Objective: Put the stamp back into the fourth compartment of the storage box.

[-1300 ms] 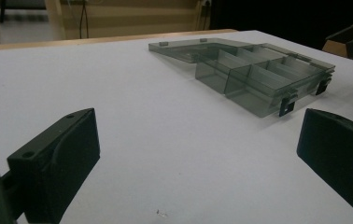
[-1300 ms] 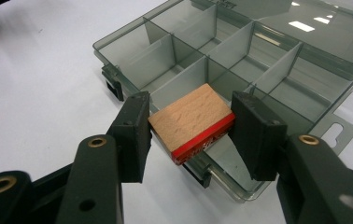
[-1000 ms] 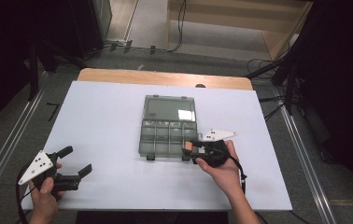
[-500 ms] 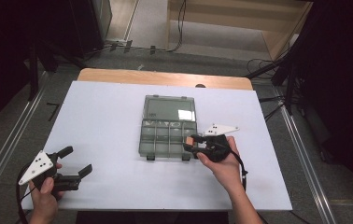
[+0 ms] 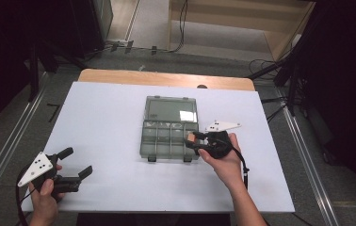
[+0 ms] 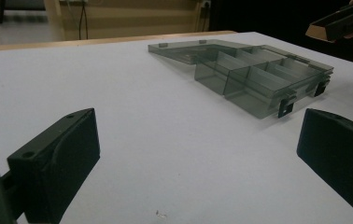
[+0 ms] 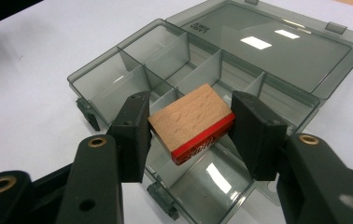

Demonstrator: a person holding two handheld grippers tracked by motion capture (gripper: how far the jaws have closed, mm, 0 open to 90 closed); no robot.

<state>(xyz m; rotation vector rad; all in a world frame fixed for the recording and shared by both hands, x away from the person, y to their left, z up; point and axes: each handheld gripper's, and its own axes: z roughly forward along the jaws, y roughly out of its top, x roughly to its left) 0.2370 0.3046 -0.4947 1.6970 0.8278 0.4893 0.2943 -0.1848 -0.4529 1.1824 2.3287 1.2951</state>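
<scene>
A smoky grey compartment box [image 5: 144, 141] lies open mid-table, its lid [image 5: 171, 109] flat behind it and its compartments [image 7: 118, 79] bare. My right gripper [image 5: 193, 141] hovers at the box's near right corner, shut on a wooden block [image 7: 191, 116] with a red edge, held over the box's near compartments. The block [image 5: 191, 137] shows as a tan spot at the jaw tips. My left gripper [image 5: 78, 161] rests open near the table's front left corner with nothing between its jaws [image 6: 198, 154]; the box [image 6: 258, 77] lies well ahead of it.
The white tabletop [image 5: 105, 117] spreads wide around the box. A wooden strip [image 5: 166, 79] runs along the far edge. Beyond it are cables on the floor and dark equipment at both sides. Two black latches [image 6: 284, 106] stick out from the box's front.
My right gripper has edged slightly toward the box with the block still in it. The left gripper has stayed put.
</scene>
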